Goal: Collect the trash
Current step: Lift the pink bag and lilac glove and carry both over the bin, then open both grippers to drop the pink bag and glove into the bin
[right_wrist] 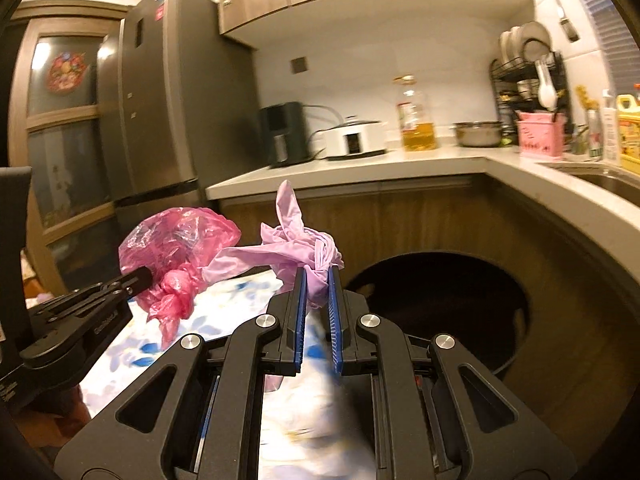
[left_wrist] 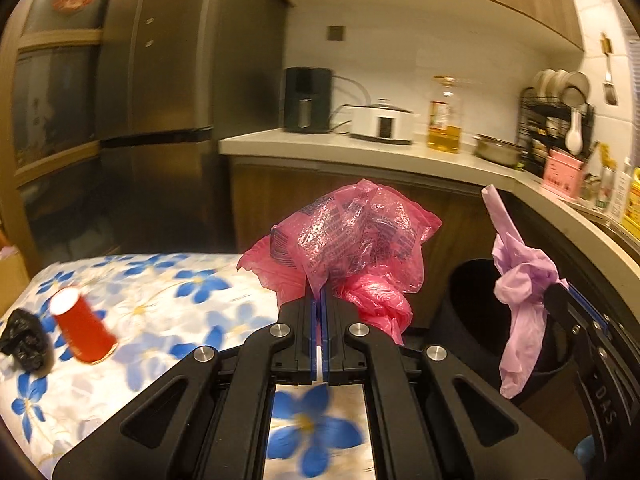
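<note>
My left gripper (left_wrist: 319, 300) is shut on a crumpled pink-red plastic bag (left_wrist: 352, 236), held above the table's right edge. My right gripper (right_wrist: 317, 276) is shut on a crumpled lilac plastic bag (right_wrist: 296, 252), just left of the black trash bin (right_wrist: 440, 304). In the left wrist view the lilac bag (left_wrist: 520, 280) hangs over the bin (left_wrist: 472, 292). In the right wrist view the pink-red bag (right_wrist: 176, 248) is at the left. A red paper cup (left_wrist: 82, 328) lies on its side beside a crumpled black bag (left_wrist: 26, 338) on the floral tablecloth (left_wrist: 160, 300).
A kitchen counter (right_wrist: 400, 164) runs behind and to the right, with an air fryer (right_wrist: 284, 132), cooker, oil bottle (right_wrist: 416, 116), pot and dish rack (right_wrist: 524, 68). A sink (right_wrist: 608, 180) is at far right. A tall fridge (right_wrist: 160, 112) stands at left.
</note>
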Motion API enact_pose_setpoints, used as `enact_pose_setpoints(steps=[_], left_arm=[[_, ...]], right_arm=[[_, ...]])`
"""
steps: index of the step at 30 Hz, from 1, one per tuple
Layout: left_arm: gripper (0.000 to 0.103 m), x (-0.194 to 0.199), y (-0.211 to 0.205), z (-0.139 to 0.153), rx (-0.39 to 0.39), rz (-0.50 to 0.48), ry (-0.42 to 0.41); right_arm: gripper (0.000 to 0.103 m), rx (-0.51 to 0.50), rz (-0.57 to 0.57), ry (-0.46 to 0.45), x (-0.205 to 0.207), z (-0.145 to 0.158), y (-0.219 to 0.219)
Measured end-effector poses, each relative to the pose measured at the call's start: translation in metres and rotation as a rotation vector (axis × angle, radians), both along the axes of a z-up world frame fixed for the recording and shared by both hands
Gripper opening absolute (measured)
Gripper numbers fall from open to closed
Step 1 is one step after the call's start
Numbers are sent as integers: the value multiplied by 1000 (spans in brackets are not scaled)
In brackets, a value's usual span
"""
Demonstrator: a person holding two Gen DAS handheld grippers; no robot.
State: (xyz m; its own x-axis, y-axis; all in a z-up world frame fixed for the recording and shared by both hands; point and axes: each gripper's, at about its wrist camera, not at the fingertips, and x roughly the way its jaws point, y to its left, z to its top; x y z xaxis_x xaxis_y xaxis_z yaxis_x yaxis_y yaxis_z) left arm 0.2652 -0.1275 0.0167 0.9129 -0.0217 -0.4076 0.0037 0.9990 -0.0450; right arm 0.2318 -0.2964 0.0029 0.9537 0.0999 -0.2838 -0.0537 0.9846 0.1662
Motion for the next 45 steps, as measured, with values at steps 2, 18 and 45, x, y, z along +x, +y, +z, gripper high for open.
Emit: enact_pose_setpoints(steps=[2, 18, 45], left_arm=[[1, 3, -15, 3, -3, -26, -3], [1, 36, -99, -10, -3, -207, 9], [83, 38, -106, -27, 5, -238, 9]], right_arm=[[11, -3, -30, 1, 1, 1, -15], [11, -17, -154, 49, 25, -16, -85], [53, 7, -242, 72, 23, -24, -108]])
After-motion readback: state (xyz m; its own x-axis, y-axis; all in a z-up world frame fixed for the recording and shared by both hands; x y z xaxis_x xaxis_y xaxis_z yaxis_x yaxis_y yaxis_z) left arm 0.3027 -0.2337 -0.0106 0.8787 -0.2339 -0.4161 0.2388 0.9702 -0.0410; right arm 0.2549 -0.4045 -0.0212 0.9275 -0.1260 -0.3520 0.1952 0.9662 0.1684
